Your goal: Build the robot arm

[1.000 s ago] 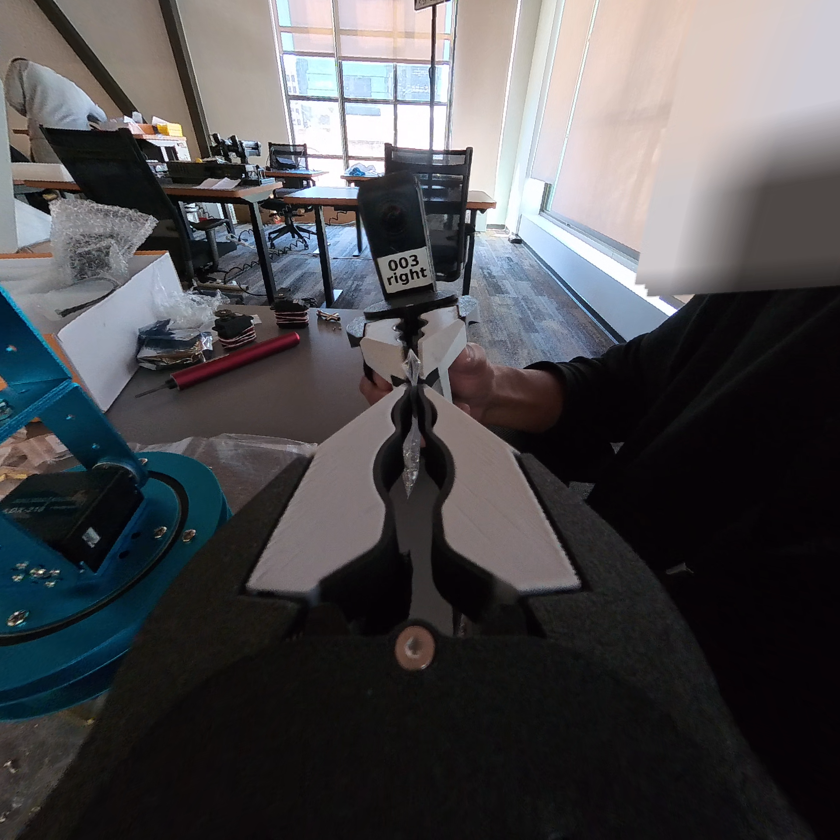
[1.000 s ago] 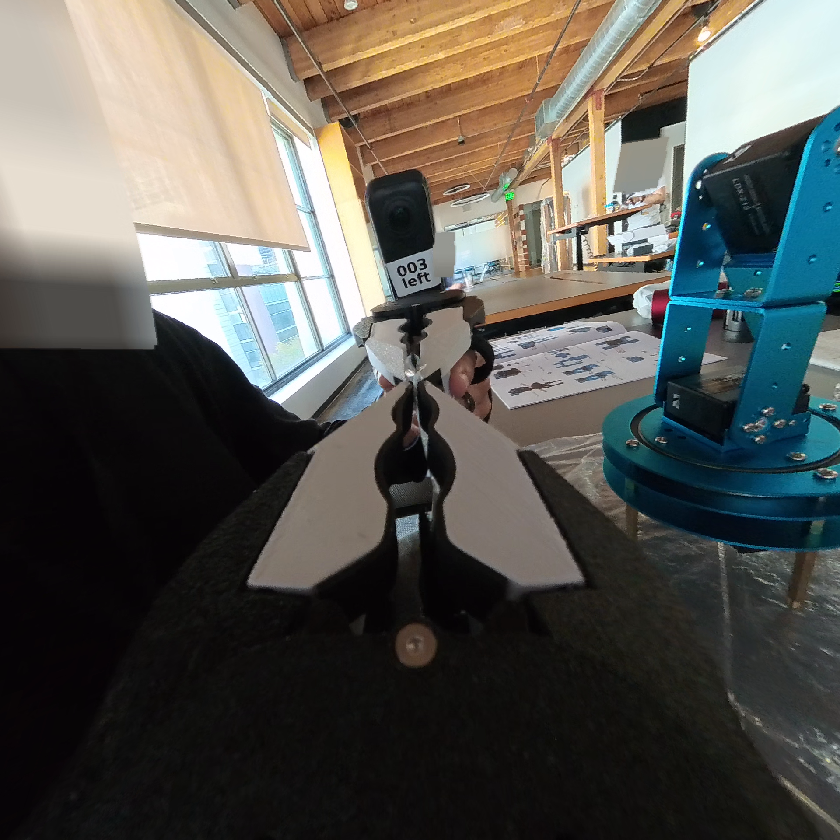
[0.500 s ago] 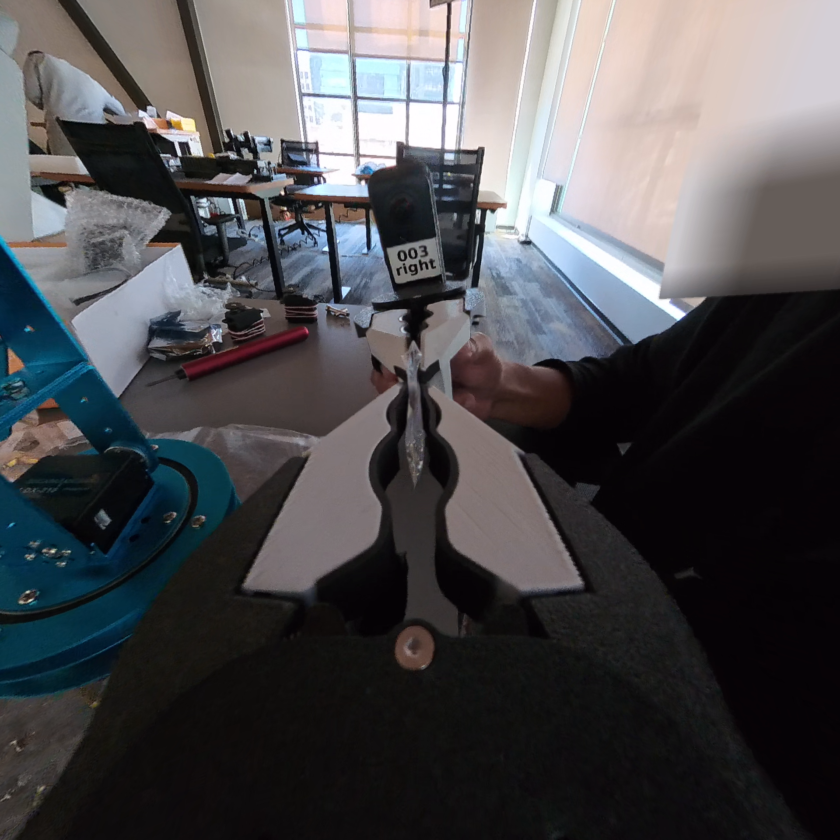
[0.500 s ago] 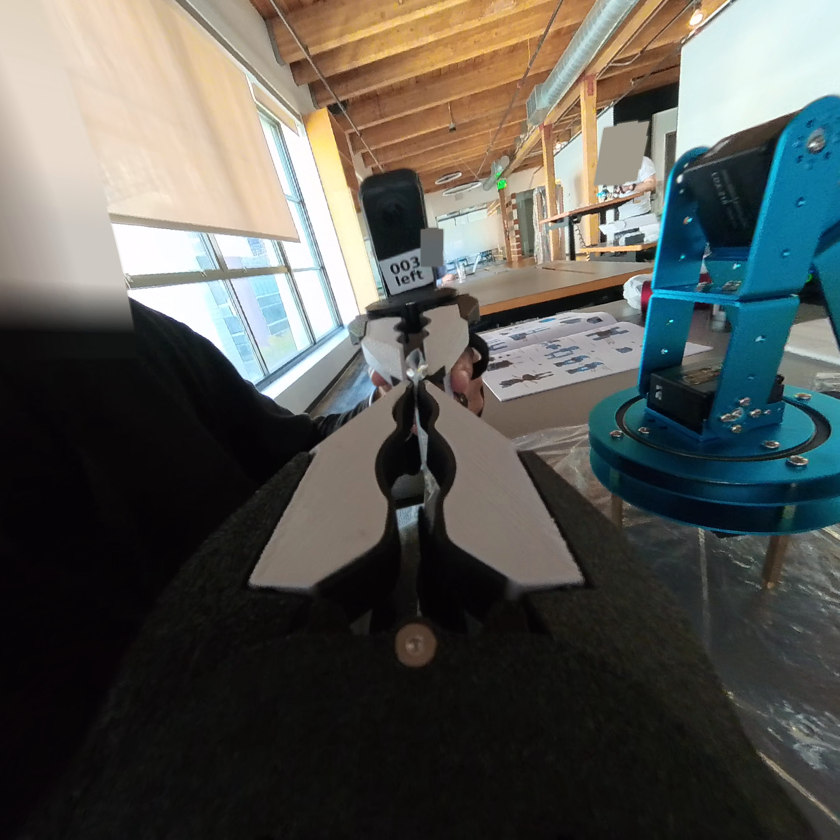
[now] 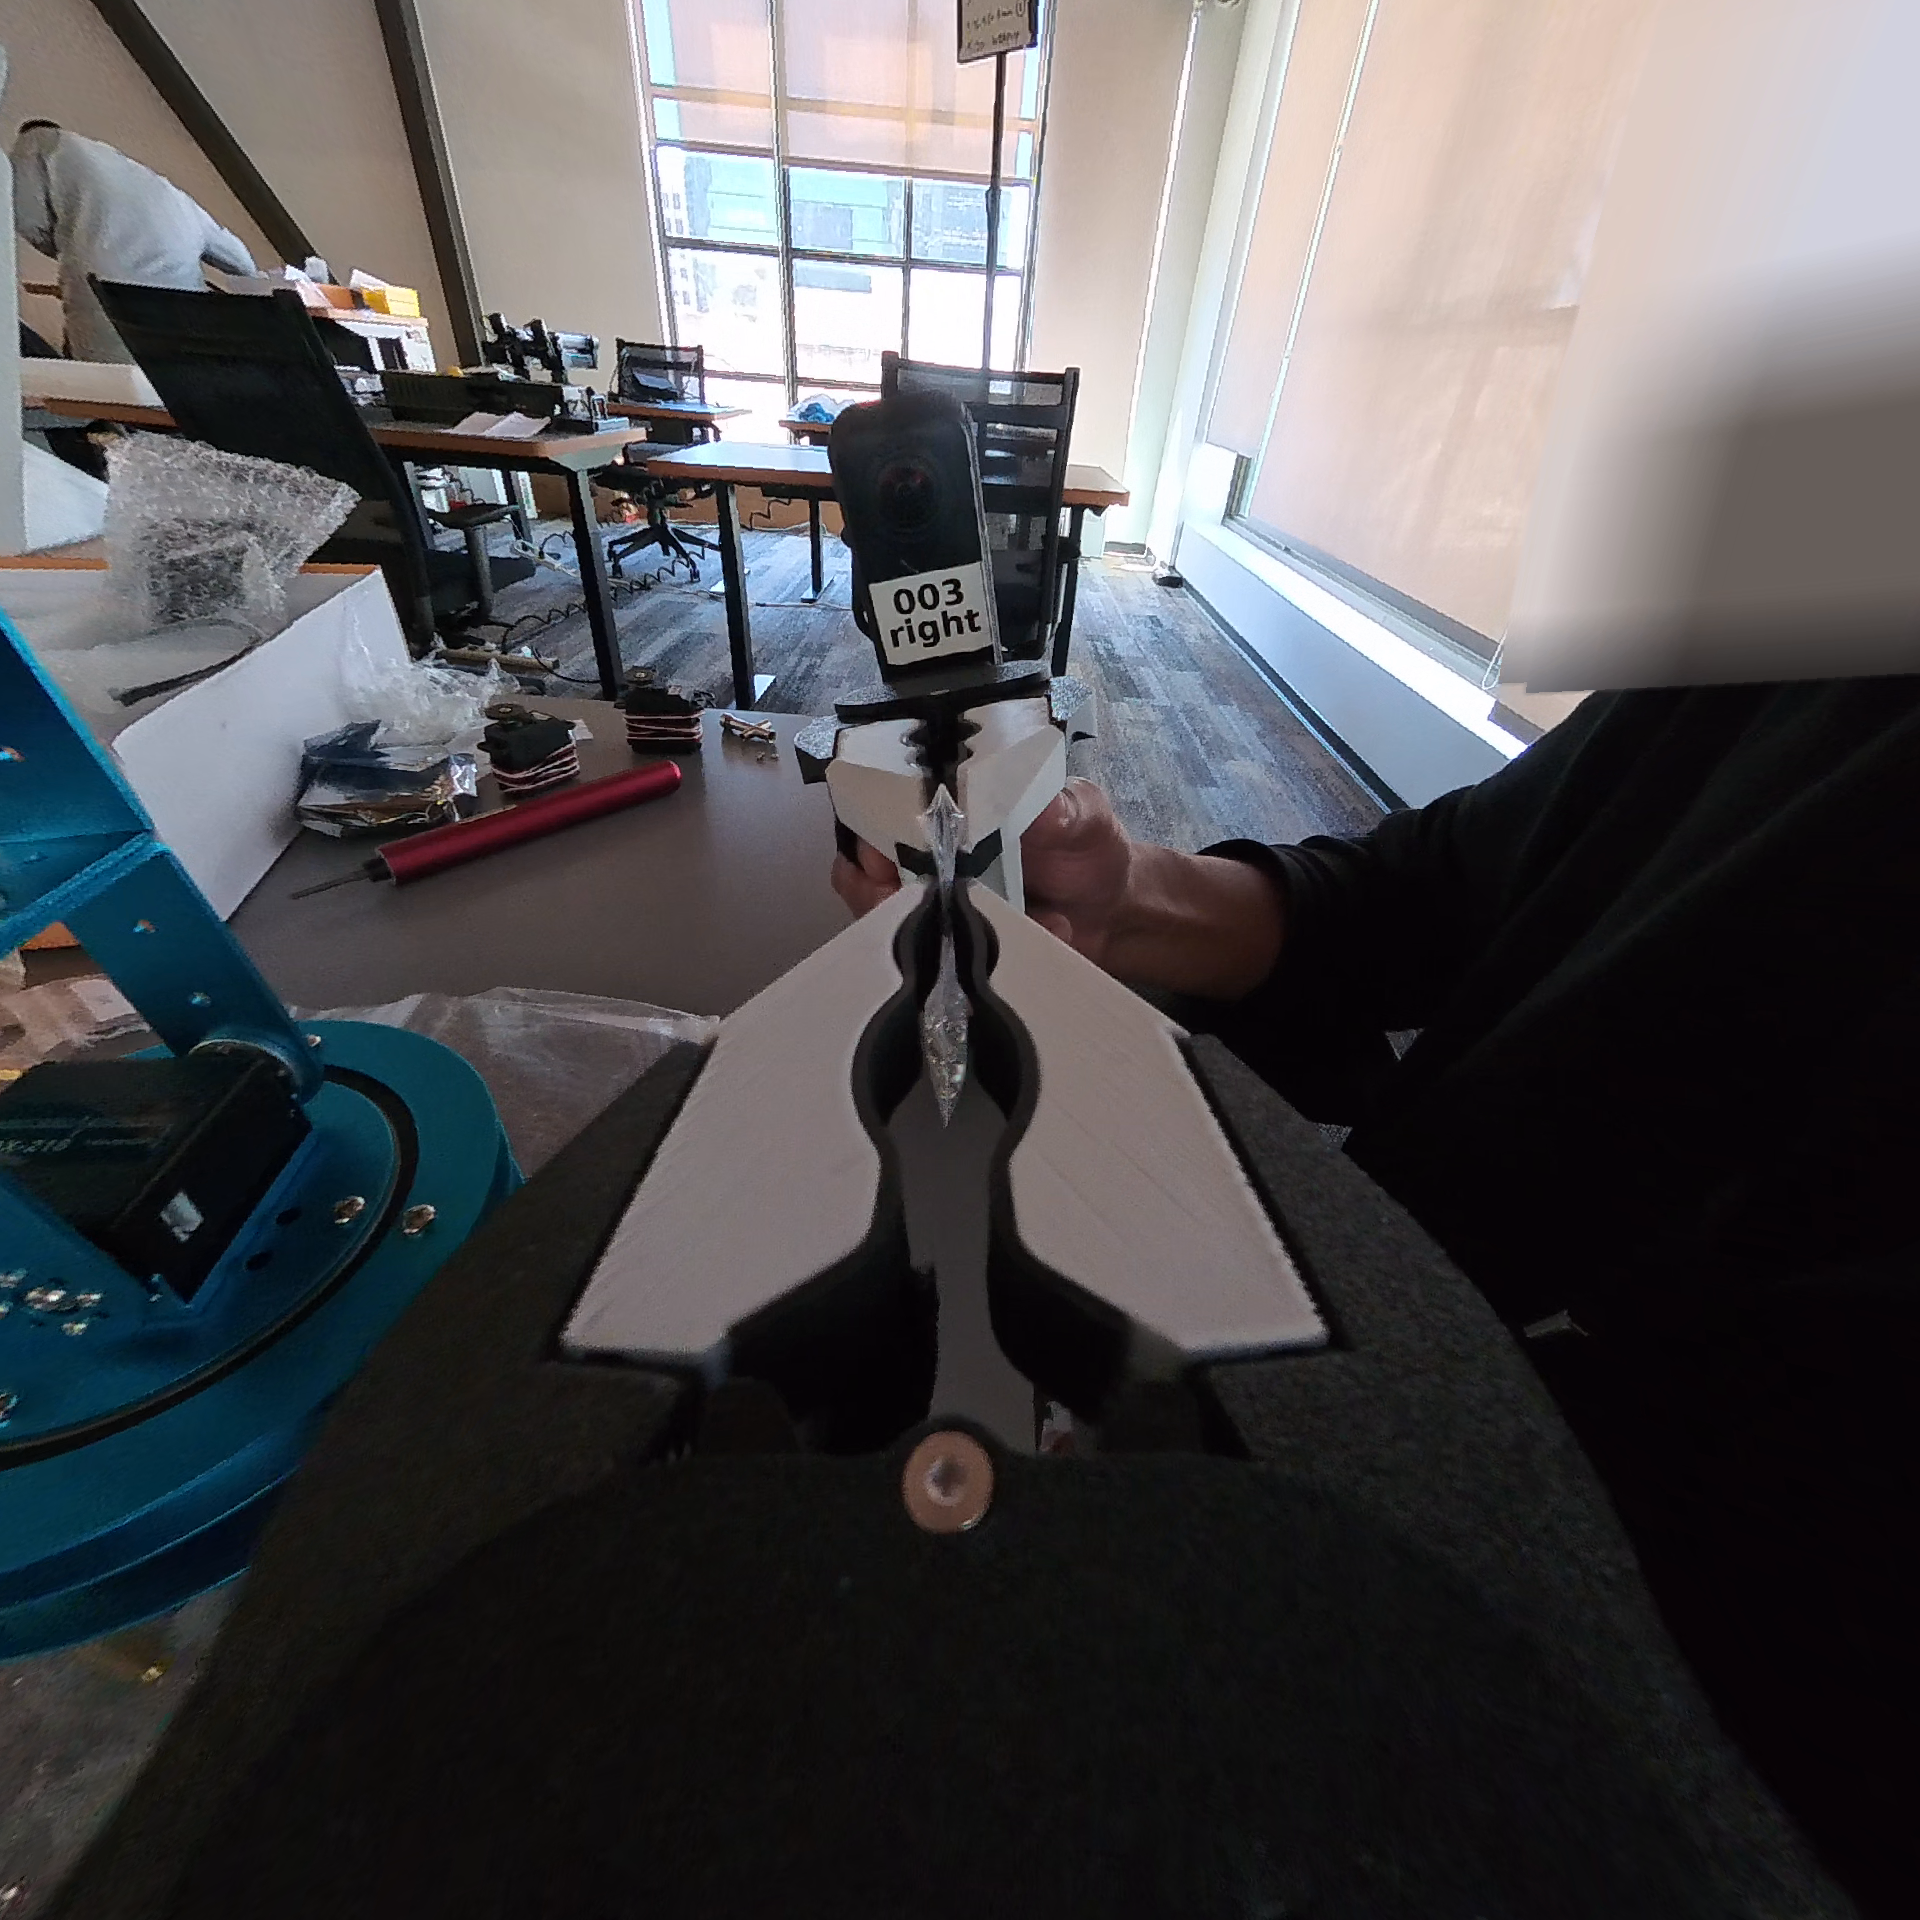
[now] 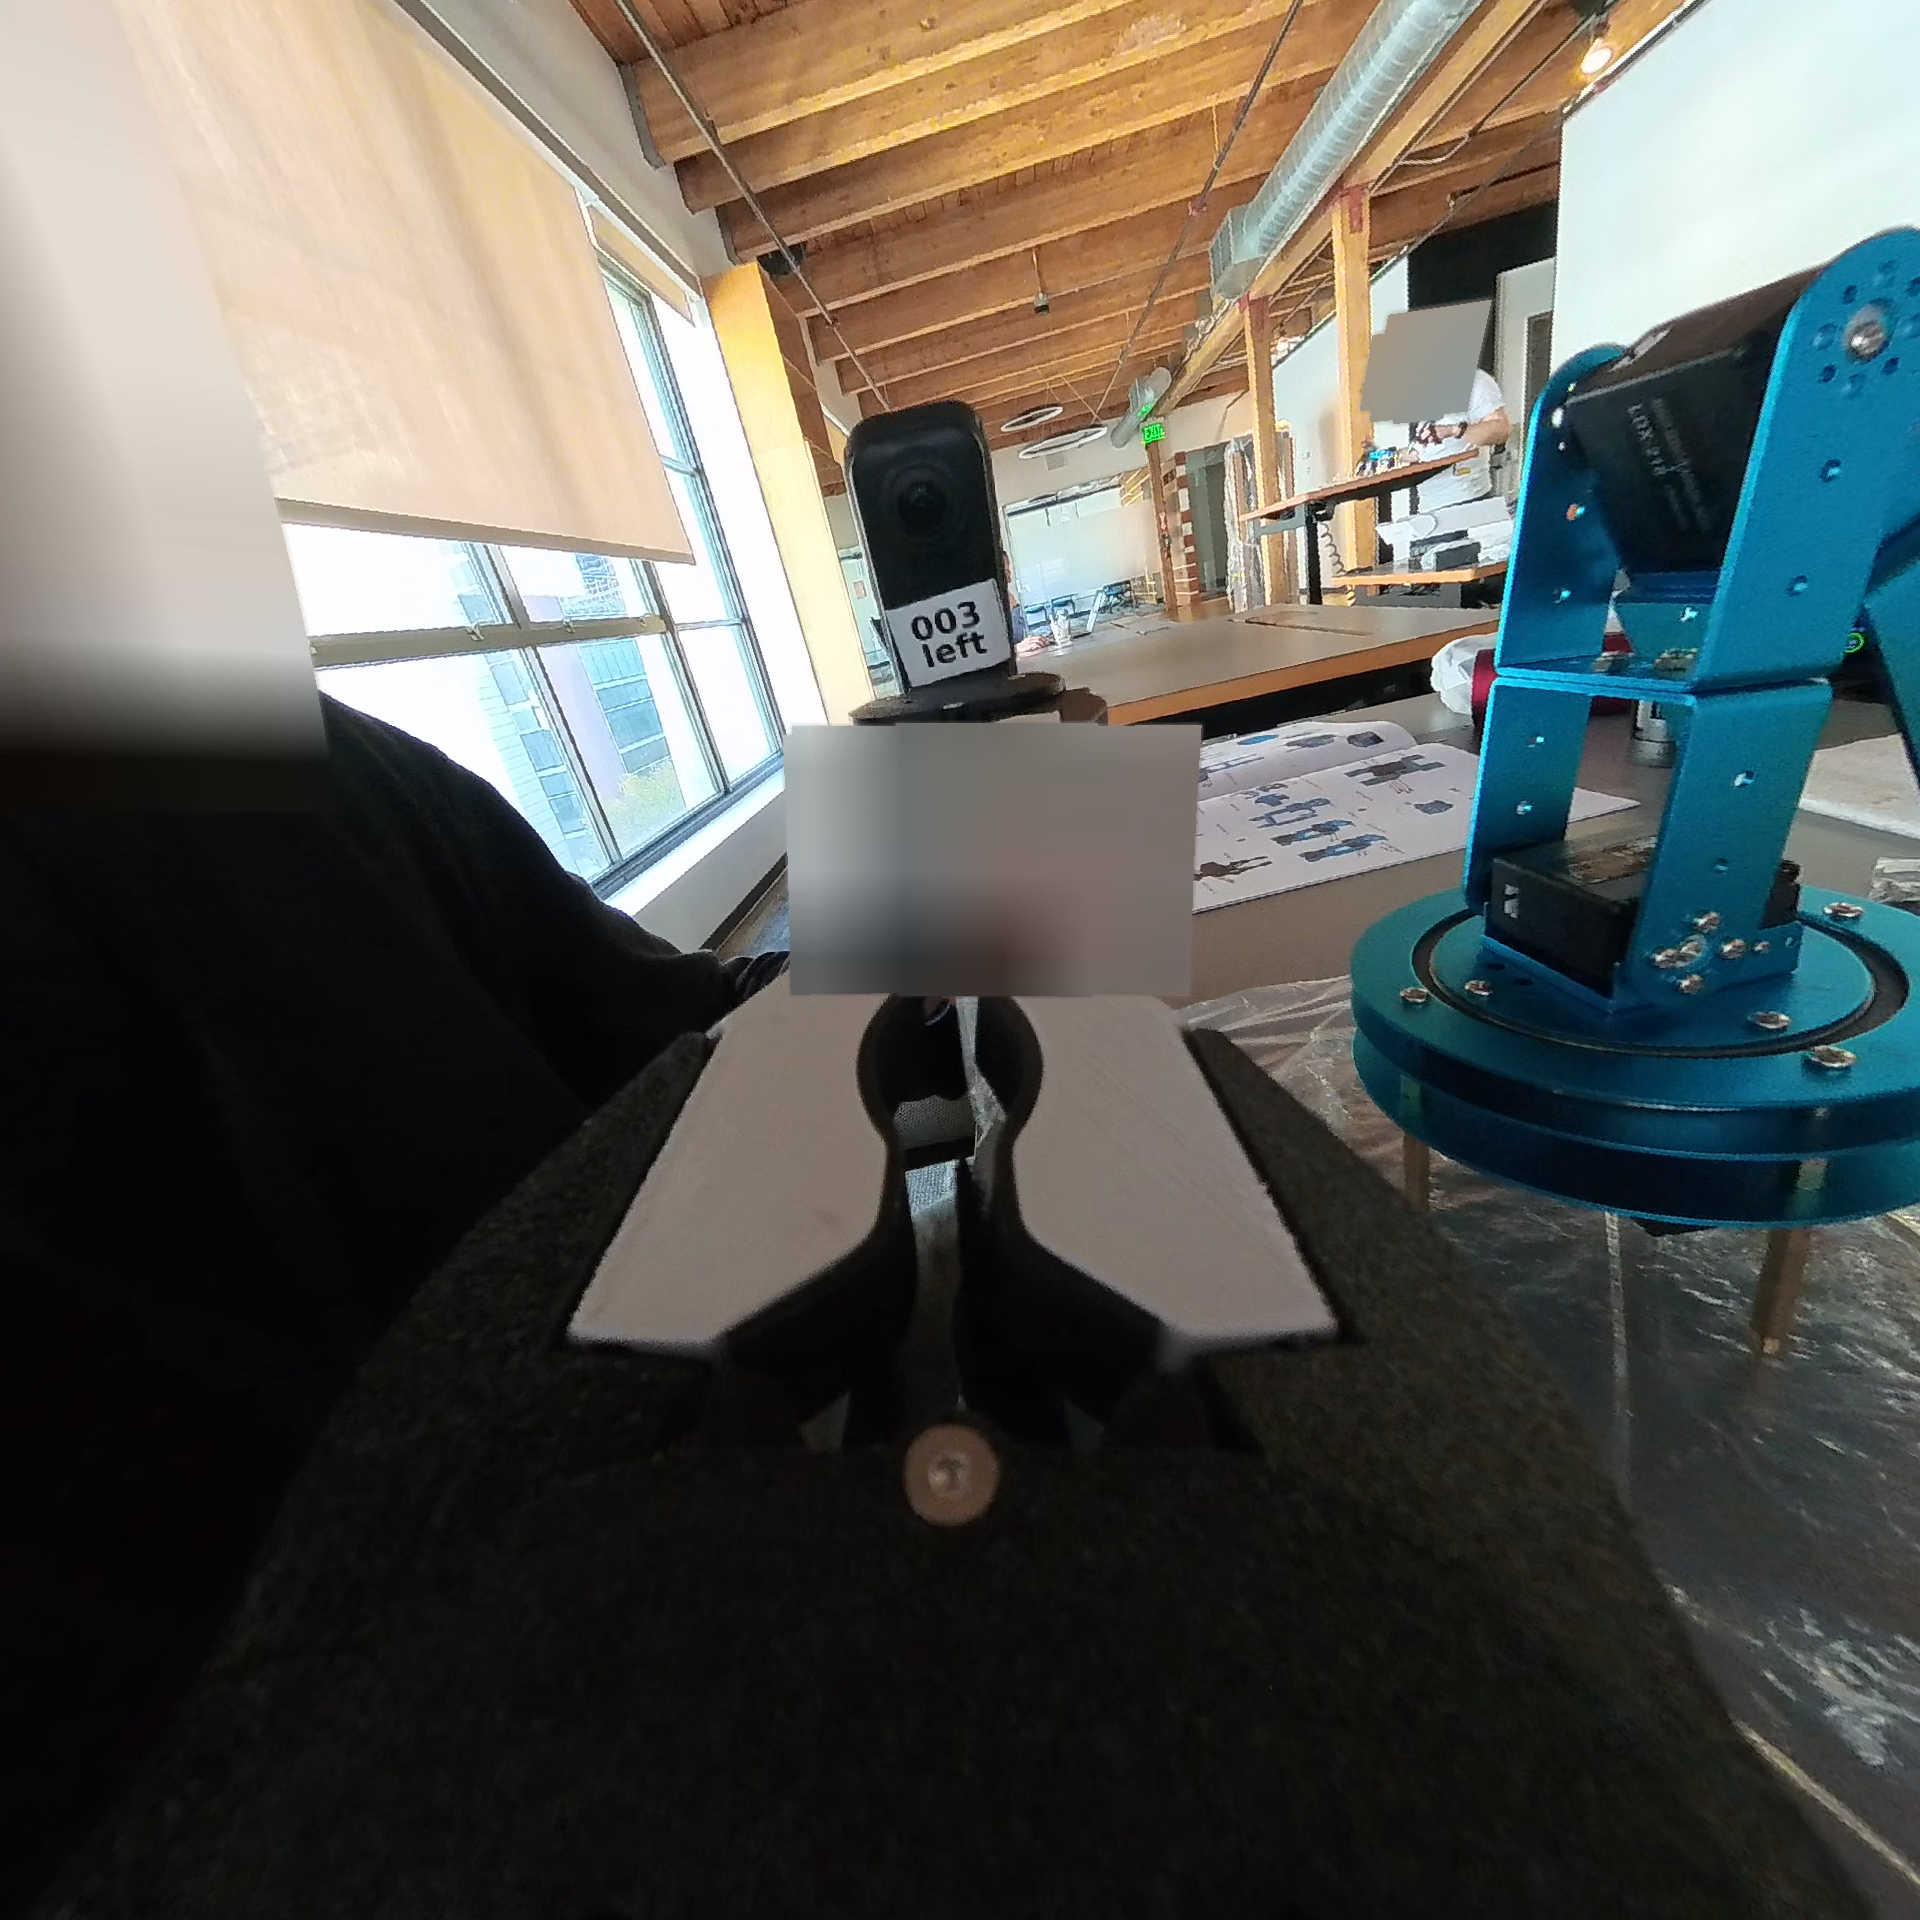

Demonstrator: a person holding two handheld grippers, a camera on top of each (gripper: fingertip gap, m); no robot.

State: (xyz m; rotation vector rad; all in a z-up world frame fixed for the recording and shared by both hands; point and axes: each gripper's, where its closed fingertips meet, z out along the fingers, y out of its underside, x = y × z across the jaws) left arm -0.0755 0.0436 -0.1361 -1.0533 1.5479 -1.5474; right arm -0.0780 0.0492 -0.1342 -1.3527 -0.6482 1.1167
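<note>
My two grippers face each other tip to tip above the table edge. In the left wrist view my left gripper (image 5: 945,914) is shut on a thin strip of crumpled clear plastic (image 5: 948,1049). The strip runs forward into the right gripper (image 5: 940,831), which a hand (image 5: 1081,883) holds. In the right wrist view my right gripper (image 6: 971,1003) is shut on the same clear plastic (image 6: 982,1117). Its tips and the left gripper's fingers are hidden behind a blurred patch. Only the left gripper's camera (image 6: 925,540) shows above it.
A blue metal robot arm on a round base (image 5: 208,1299) (image 6: 1631,1049) stands close beside both grippers on a clear plastic sheet (image 6: 1766,1351). A red screwdriver (image 5: 530,821), servos (image 5: 530,748), a white box (image 5: 249,727) and an open booklet (image 6: 1351,810) lie on the table. A person in black (image 5: 1662,1039) is close by. Left and right tips are no more than a few centimetres apart.
Both grippers stay shut on the plastic strip, facing each other. The views have only swayed slightly; the blue arm sits a little differently in frame.
</note>
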